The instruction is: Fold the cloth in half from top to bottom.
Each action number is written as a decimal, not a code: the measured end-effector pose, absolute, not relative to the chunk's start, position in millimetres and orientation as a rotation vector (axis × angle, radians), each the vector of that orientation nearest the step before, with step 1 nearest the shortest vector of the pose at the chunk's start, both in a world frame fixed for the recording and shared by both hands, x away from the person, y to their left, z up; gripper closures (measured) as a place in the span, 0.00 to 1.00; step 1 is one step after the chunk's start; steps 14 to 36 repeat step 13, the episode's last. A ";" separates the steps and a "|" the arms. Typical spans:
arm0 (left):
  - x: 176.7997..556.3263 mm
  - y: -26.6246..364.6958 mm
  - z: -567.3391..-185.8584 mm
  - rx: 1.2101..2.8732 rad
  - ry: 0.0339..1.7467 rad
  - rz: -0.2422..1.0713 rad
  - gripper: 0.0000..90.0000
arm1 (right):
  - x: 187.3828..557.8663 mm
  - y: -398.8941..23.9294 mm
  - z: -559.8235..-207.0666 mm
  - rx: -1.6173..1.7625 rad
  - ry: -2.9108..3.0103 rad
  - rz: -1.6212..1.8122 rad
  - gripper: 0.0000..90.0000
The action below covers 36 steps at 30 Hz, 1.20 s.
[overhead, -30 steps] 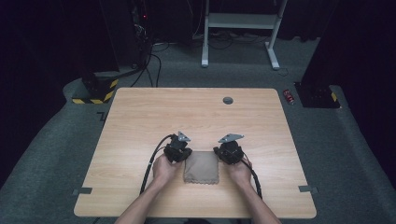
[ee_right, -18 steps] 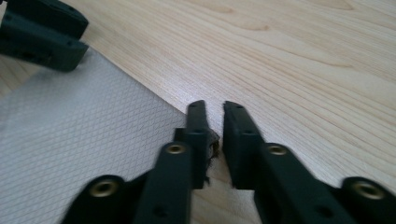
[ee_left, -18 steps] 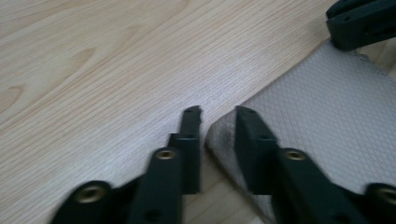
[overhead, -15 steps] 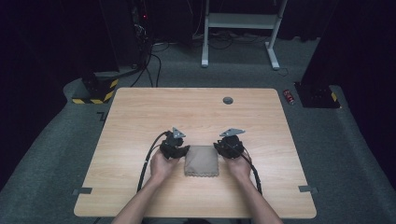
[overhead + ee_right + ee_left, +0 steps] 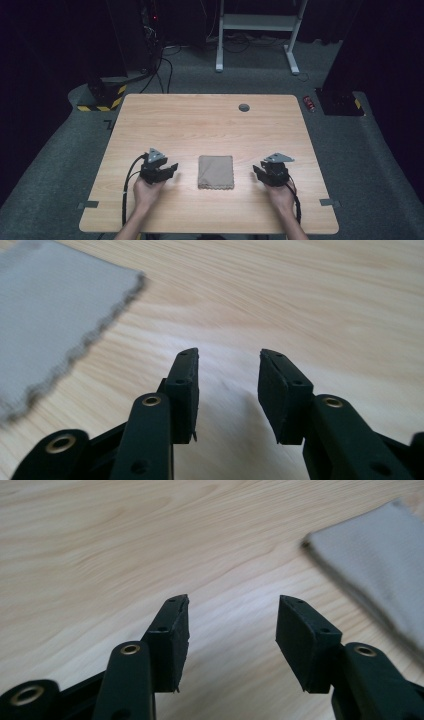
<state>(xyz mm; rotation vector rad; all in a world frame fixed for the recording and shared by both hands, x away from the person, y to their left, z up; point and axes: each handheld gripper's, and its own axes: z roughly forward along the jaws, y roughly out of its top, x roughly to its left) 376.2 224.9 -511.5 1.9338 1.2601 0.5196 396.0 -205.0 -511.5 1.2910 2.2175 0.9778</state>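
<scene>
Wooden table (image 5: 200, 120), white desk frame (image 5: 257, 22) beyond, grey carpet (image 5: 375, 165).

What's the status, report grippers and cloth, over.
Left gripper and right gripper open, jaws just been opening, nothing between them. Folded grey cloth flat on table, apart from both. Nothing in the way.

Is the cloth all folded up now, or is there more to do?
The folding looks done: the grey cloth lies as a neat folded rectangle on the table. The left tool and right tool sit apart from it on either side, their jaws just opened with nothing between them. Nothing is in hand. Probably nothing is left, unless one more fold is wanted.
</scene>
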 end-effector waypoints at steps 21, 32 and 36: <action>359.1 242.9 -528.0 1.971 1.311 0.599 0.35 | 379.4 -228.1 -522.7 1.345 2.154 0.931 0.47; 359.1 242.9 -528.0 1.971 1.311 0.599 0.35 | 379.4 -228.1 -522.7 1.345 2.154 0.931 0.47; 359.1 242.9 -528.0 1.971 1.311 0.599 0.35 | 379.4 -228.1 -522.7 1.345 2.154 0.931 0.47</action>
